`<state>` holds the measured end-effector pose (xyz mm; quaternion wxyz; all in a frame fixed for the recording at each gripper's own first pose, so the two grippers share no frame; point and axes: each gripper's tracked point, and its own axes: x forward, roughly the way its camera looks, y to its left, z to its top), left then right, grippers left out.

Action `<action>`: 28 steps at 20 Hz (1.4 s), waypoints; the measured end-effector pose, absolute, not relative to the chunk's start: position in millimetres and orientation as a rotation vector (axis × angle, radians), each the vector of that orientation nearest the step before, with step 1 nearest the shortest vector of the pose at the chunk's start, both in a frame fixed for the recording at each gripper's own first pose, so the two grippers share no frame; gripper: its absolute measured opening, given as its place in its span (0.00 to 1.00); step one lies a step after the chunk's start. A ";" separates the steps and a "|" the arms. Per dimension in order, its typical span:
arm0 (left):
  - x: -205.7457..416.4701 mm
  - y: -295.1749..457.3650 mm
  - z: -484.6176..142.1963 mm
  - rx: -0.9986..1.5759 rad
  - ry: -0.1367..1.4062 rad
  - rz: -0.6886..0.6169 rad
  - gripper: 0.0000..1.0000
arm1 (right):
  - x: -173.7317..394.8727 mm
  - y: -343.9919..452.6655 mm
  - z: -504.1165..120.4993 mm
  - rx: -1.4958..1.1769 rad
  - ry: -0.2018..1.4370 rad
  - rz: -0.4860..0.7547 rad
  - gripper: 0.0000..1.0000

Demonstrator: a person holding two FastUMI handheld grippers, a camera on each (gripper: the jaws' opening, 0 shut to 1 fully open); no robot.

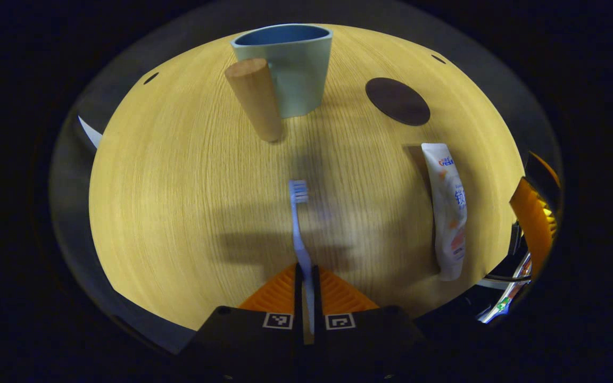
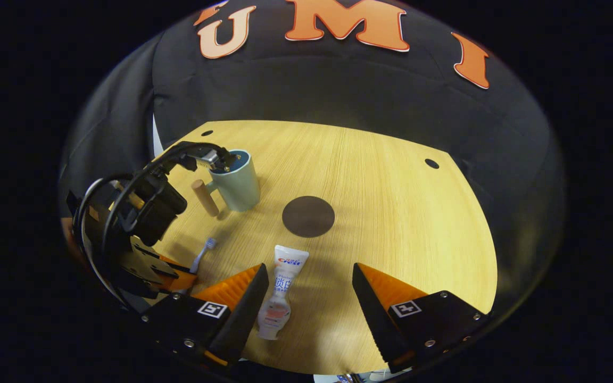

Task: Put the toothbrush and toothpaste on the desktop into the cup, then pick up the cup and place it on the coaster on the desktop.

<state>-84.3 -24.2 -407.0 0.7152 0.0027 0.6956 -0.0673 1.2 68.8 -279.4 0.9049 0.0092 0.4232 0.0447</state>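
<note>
Task is barely started, by my read: nothing's in the cup (image 1: 290,69) yet and the cup isn't on the coaster (image 1: 397,101). Left gripper (image 1: 305,290) has its jaws together, clamped on the toothbrush (image 1: 299,223) handle; can't tell from the left gripper view whether the brush has cleared the counter (image 1: 179,213) or lies on it. Brush long axis runs straight out along the gripper's fingers, bristle head leading, aimed toward the cup at the far edge of the counter. Cup stands upright, mouth up, its wooden handle (image 1: 256,98) sticking out on the side facing the brush. Right gripper (image 2: 306,298) hovers w/ jaws wide apart above the toothpaste (image 2: 280,298), not touching it. Tube lies flat near the near edge of the counter, long axis running near-to-far, crimped flat end toward the coaster, rounder end toward the near edge; can't make out the cap. Coaster sits bare mid-counter, just beyond the tube, apart from the cup. Left to do: brush in, tube in, then cup onto coaster.
</note>
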 end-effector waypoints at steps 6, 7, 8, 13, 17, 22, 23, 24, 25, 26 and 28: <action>-75.7 -21.4 -386.4 -0.030 1.461 -0.187 0.05 | -1.1 76.8 -301.5 0.026 0.949 0.111 0.92; -69.3 -17.8 -380.7 -0.029 1.435 -0.186 0.05 | -0.4 78.1 -305.7 0.022 0.959 0.114 0.91; -67.3 -15.9 -375.3 -0.022 1.423 -0.185 0.05 | 1.1 78.3 -309.9 0.014 0.965 0.113 0.90; -66.8 -14.8 -354.6 -0.016 1.345 -0.181 0.05 | 0.7 88.9 -329.8 0.000 1.022 0.129 0.84; -53.0 -14.8 -324.7 -0.050 1.246 -0.201 0.03 | -3.2 96.1 -341.6 -0.002 1.060 0.143 0.79; -25.7 -9.1 -278.9 -0.085 1.088 -0.209 0.04 | -10.4 108.7 -359.8 0.024 1.117 0.152 0.58; -16.9 -6.5 -268.3 -0.085 1.047 -0.206 0.04 | -9.1 111.8 -362.1 0.023 1.123 0.150 0.55; -6.3 -4.8 -257.5 -0.083 1.001 -0.204 0.04 | -9.3 114.9 -365.6 0.018 1.130 0.145 0.47; 6.1 -2.0 -243.6 -0.078 0.951 -0.203 0.04 | -8.1 116.1 -367.3 0.012 1.135 0.138 0.42; 20.0 0.9 -234.4 -0.071 0.899 -0.211 0.03 | -12.5 113.3 -371.1 0.015 1.164 0.131 0.34; 43.7 2.3 -225.6 -0.044 0.808 -0.228 0.03 | -13.2 111.8 -369.8 0.055 1.196 0.100 0.25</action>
